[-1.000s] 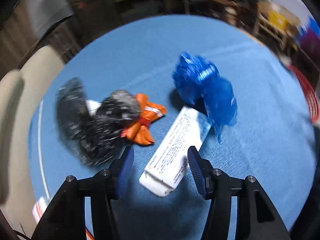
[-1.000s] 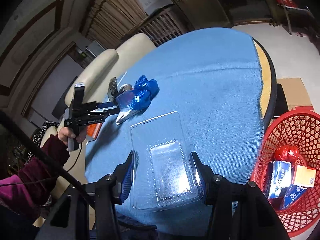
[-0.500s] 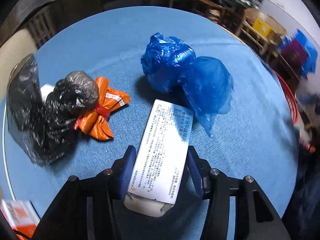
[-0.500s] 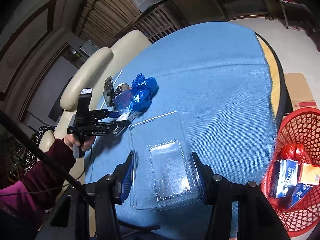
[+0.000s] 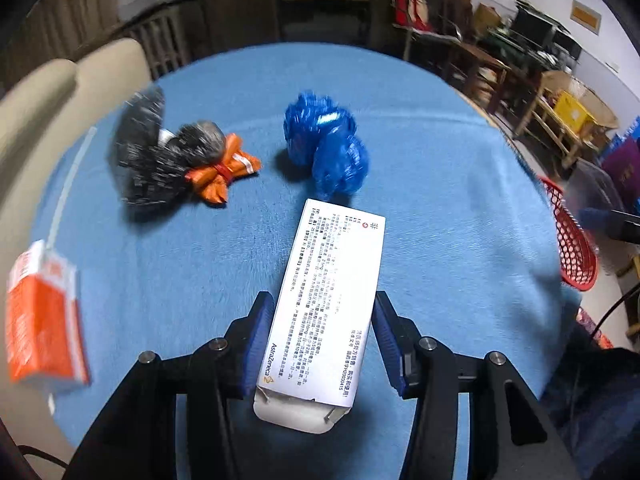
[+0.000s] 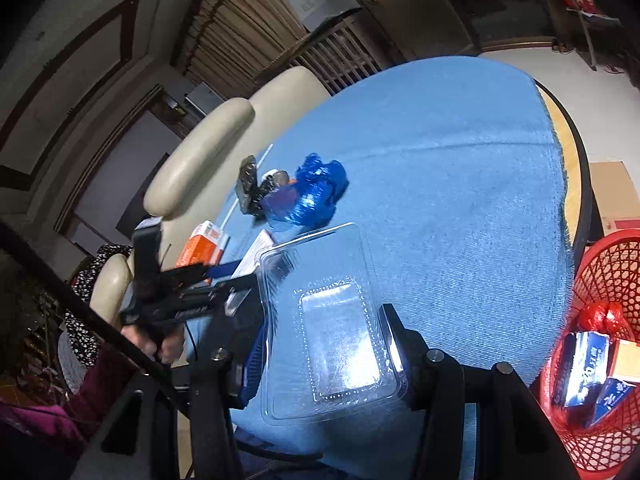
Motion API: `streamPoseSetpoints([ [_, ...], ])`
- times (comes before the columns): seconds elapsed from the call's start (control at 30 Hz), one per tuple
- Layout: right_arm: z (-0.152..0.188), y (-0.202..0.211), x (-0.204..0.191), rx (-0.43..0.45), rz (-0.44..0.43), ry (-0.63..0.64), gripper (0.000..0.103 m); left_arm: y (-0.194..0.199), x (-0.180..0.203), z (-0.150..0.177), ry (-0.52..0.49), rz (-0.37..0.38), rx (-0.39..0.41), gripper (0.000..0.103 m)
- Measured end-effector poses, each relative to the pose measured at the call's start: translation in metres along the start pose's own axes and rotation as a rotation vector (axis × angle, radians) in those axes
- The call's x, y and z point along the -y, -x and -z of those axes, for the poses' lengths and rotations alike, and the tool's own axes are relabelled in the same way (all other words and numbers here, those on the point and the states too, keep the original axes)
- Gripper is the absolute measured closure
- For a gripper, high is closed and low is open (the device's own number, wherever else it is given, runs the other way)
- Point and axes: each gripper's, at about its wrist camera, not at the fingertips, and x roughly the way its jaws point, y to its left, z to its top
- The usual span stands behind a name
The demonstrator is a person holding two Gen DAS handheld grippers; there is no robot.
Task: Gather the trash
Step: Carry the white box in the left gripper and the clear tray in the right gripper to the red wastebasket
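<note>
My left gripper (image 5: 322, 334) is shut on a long white medicine box (image 5: 326, 308) and holds it above the blue tablecloth (image 5: 432, 208). Beyond it lie a crumpled blue plastic bag (image 5: 326, 152), a black bag (image 5: 160, 160) and an orange wrapper (image 5: 222, 170). An orange carton (image 5: 40, 316) lies at the left. My right gripper (image 6: 326, 344) is shut on a clear plastic clamshell tray (image 6: 328, 328), held over the table's near edge. The left gripper (image 6: 224, 276) with the white box also shows in the right wrist view.
A red mesh trash basket (image 6: 600, 344) with several boxes and a red bag stands on the floor at the right; its rim shows in the left view (image 5: 572, 240). Cream chairs (image 6: 224, 128) stand behind the table. Cluttered wooden furniture (image 5: 532, 80) fills the far right.
My left gripper closed on the white box, lifted it and drew back from the bags. My right gripper kept hold of the clear tray and shifted slightly.
</note>
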Motion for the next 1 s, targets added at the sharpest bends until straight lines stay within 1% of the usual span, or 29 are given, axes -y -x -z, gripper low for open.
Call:
streamPoseSetpoints([
  [0.07,0.001,0.006,-0.002,0.018,-0.016,0.008,0.048,0.019,0.007,0.002,0.026,-0.031,0.027,0.051],
  [0.13,0.002,0.012,-0.005,0.033,-0.022,0.017,0.048,0.033,0.025,-0.006,0.027,-0.088,0.056,0.051],
  [0.23,0.003,0.026,-0.006,0.061,-0.034,0.022,0.048,0.058,0.055,-0.017,0.005,-0.181,0.105,0.051],
  [0.33,0.005,0.044,-0.009,0.095,-0.036,0.040,0.048,0.082,0.080,-0.022,-0.029,-0.237,0.151,0.051],
  [0.47,0.006,0.070,-0.017,0.147,-0.021,0.077,0.048,0.098,0.113,-0.033,-0.061,-0.255,0.210,0.051],
  [0.53,0.007,0.085,-0.019,0.176,-0.014,0.089,0.048,0.106,0.127,-0.037,-0.078,-0.279,0.241,0.051],
  [0.67,0.011,0.111,-0.018,0.228,0.015,0.096,0.048,0.122,0.148,-0.044,-0.098,-0.279,0.283,0.051],
  [0.8,0.014,0.129,-0.013,0.263,0.037,0.086,0.048,0.128,0.161,-0.052,-0.110,-0.300,0.306,0.051],
  [1.0,0.015,0.146,-0.007,0.298,0.044,0.065,0.048,0.134,0.174,-0.062,-0.092,-0.315,0.337,0.051],
])
